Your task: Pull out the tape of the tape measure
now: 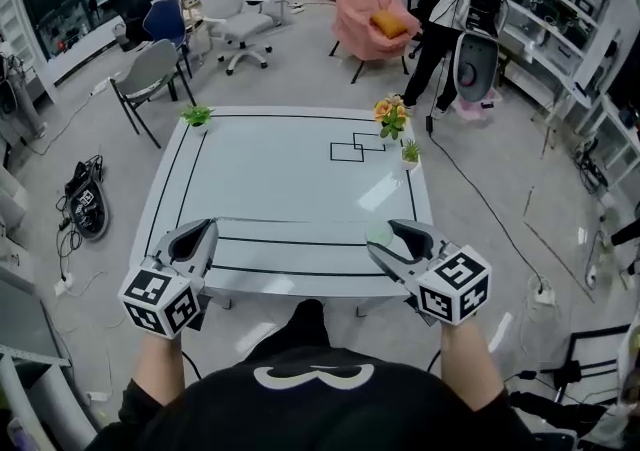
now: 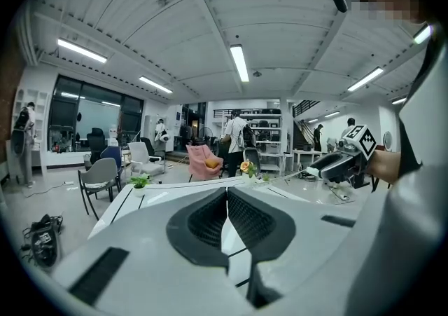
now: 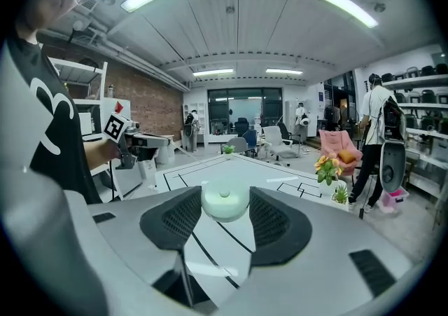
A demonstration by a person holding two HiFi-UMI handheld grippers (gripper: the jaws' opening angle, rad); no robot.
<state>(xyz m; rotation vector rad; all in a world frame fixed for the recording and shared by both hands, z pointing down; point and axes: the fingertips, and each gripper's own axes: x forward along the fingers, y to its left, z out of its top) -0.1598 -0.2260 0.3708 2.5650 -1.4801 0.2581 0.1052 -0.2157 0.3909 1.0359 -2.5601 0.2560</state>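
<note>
Pale-green tape measure [image 3: 225, 201] (round, glossy)

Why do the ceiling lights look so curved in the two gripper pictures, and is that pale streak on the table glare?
Left gripper view: a wide-angle lens bows the ceiling lights and blackens the corners. Right gripper view: the same bowing and dark rim. Head view: yes, the pale streak on the glossy table looks like reflected ceiling light, not an object.
</note>
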